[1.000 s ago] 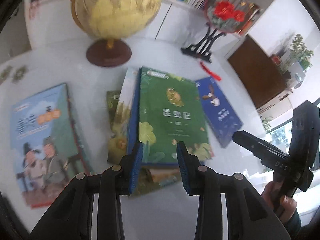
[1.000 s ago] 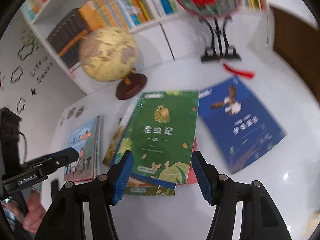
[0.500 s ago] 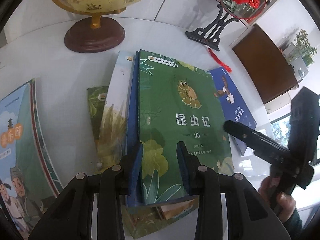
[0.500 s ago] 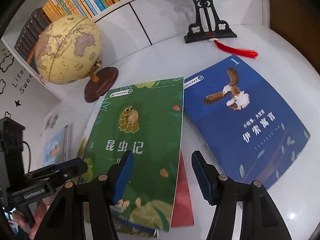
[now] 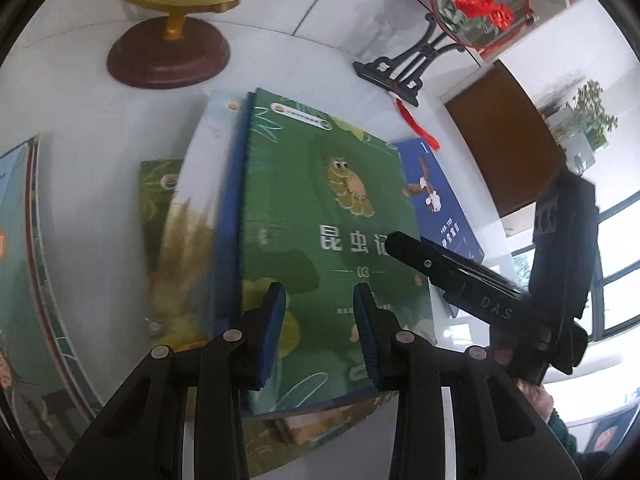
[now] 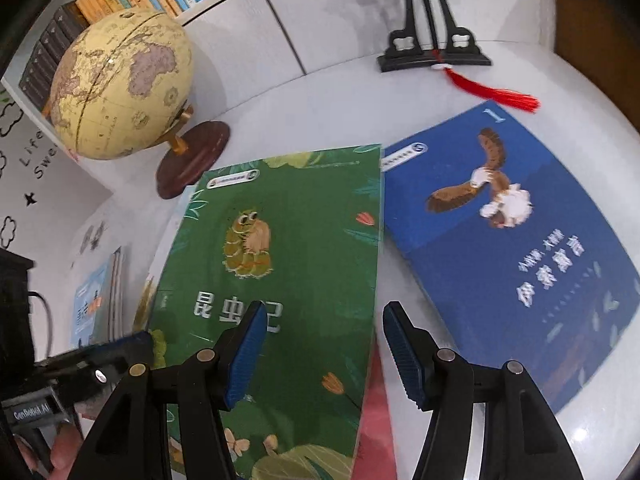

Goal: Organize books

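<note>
- the green book [image 5: 320, 216] lies on top of a loose pile on the white table [image 6: 320, 108], the blue book [image 6: 512, 248] just beside it.
- left gripper [image 5: 318, 334] and right gripper [image 6: 322, 354] both hang over the green cover, jaws partly open and holding nothing.
- a globe [image 6: 120, 84] stands behind.

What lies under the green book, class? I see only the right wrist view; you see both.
Observer: A blue-edged book pokes out at the green book's left side, over a pale book.
Operator: What does the black stand hold?
Observer: The stand holds a round fan with red flowers.
Operator: What else is out of my view?
Observer: A potted plant by a window, far right.
</note>
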A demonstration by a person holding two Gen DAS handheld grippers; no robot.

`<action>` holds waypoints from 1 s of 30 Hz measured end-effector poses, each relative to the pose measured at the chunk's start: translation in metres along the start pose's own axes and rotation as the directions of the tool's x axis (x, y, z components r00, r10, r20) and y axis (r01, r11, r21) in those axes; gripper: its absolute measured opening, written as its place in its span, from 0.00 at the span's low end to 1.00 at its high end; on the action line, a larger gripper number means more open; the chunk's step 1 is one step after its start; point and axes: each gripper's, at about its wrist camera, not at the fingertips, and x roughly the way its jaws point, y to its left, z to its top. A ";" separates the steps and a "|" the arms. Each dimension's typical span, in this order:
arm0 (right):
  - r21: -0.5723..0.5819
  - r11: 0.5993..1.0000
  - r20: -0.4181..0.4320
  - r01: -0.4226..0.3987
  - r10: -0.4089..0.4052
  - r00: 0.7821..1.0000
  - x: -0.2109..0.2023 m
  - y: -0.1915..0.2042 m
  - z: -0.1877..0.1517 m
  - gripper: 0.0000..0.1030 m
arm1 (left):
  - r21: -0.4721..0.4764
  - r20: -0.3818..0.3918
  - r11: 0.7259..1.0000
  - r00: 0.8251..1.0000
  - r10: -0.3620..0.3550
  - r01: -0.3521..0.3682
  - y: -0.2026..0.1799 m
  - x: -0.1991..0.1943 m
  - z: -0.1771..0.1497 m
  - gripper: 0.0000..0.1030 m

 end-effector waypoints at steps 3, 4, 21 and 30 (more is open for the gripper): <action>-0.032 0.999 0.008 -0.002 0.002 1.000 -0.002 0.004 -0.001 0.57 | -0.028 0.036 0.997 0.997 0.069 -0.068 -0.005 -0.007 -0.002 0.31; -0.037 0.999 0.001 -0.008 0.008 1.000 -0.002 0.003 -0.002 0.57 | -0.067 0.069 0.993 0.992 0.103 -0.098 0.000 -0.013 -0.004 0.31; -0.114 0.993 -0.034 0.020 -0.024 0.999 -0.004 -0.020 0.011 0.60 | -0.076 -0.030 0.997 1.000 0.003 -0.005 -0.027 0.019 -0.016 0.35; 0.048 0.967 -0.058 -0.249 0.252 0.966 -0.014 -0.061 0.013 0.60 | -0.084 0.044 0.980 0.982 0.185 -0.181 -0.040 0.023 -0.011 0.39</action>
